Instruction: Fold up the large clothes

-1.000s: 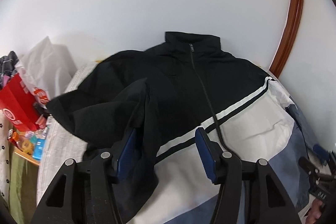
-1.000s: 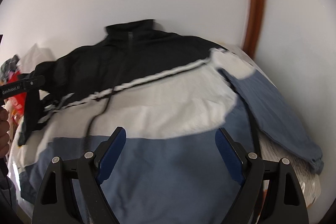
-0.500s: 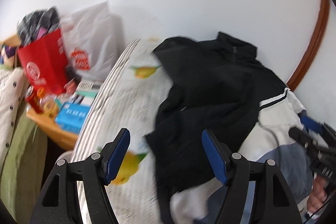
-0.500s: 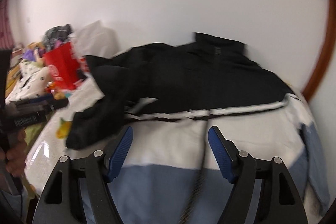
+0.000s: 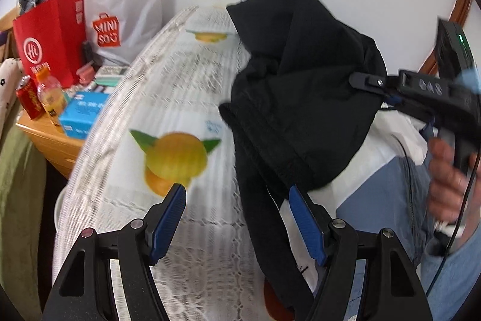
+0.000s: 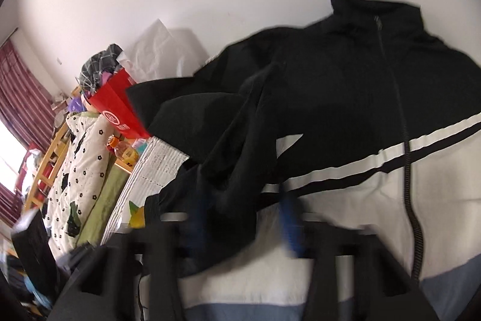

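Observation:
A large zip jacket (image 6: 345, 110), black on top, white and blue below, lies spread on the bed. Its black sleeve (image 5: 294, 98) is folded over the body, and the cuff end trails down between my left gripper's fingers (image 5: 306, 227) without touching the pads. My left gripper (image 5: 237, 221) is open, low over the bed cover. My right gripper (image 6: 242, 221) is blurred, its jaws closing with black sleeve cloth between them. From the left wrist view the right gripper (image 5: 372, 89), held by a hand (image 5: 445, 179), pinches the bunched sleeve at its tip.
The bed cover (image 5: 177, 98) is white with lemon prints. Left of the bed stands a wooden nightstand (image 5: 51, 140) with a bottle, a can, a blue box, a red bag (image 5: 48, 44) and a white bag (image 5: 126, 5). A flowered quilt (image 6: 81, 158) lies further left. A wall runs behind.
The left gripper let go of the black sleeve, widened, and swung left and lower toward the bed's edge. The right gripper crossed left over the jacket to the sleeve and its jaws came together.

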A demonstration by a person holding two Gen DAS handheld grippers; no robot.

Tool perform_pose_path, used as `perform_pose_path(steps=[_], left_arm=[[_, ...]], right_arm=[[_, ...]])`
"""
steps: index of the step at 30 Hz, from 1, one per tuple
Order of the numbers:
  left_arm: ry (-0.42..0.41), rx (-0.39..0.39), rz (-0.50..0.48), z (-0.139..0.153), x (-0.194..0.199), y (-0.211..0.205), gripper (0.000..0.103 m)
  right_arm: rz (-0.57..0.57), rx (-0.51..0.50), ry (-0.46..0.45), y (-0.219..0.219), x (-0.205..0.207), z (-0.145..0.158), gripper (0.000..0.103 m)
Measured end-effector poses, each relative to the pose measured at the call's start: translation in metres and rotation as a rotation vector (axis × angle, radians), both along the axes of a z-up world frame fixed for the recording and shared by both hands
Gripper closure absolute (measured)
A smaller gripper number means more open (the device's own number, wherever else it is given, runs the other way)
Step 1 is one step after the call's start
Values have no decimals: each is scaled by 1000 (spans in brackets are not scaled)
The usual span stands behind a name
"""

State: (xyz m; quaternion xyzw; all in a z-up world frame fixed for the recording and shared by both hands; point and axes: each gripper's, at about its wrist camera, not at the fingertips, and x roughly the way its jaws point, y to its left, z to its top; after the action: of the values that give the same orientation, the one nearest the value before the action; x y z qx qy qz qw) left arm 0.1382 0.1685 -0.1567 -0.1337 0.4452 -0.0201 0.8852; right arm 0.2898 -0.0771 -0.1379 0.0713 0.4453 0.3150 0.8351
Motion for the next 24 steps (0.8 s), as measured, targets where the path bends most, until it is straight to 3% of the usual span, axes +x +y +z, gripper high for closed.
perform_pose_path(steps=[3, 6, 10, 13, 16, 18, 20, 22, 24], left_arm=[[21, 31, 1, -10, 3, -7, 34], [17, 116, 11, -11, 5, -15, 34], [20, 140, 28, -11, 10, -15, 34], [28, 131, 42, -10, 14, -12, 34], [38, 117, 55, -9, 19, -10, 34], [41, 106, 61, -9, 21, -8, 34], [40, 88, 66, -8, 23, -6, 34], [36, 91, 69, -6, 25, -7, 34], [27, 103, 68, -3, 25, -8, 34]], right_arm=[[-13, 41, -13, -7, 8, 5, 94], [-87, 84, -65, -38, 14, 19, 94], [-191, 77, -90, -84, 24, 22, 94], [-255, 49, -50, -115, 37, 11, 92], [-314, -97, -52, -132, 43, -1, 89], [-341, -194, -77, -136, 39, -2, 81], [-347, -239, -118, -134, 33, 4, 63], [-314, -261, -166, -126, 19, 13, 47], [-253, -270, -221, -112, 2, 23, 39]])
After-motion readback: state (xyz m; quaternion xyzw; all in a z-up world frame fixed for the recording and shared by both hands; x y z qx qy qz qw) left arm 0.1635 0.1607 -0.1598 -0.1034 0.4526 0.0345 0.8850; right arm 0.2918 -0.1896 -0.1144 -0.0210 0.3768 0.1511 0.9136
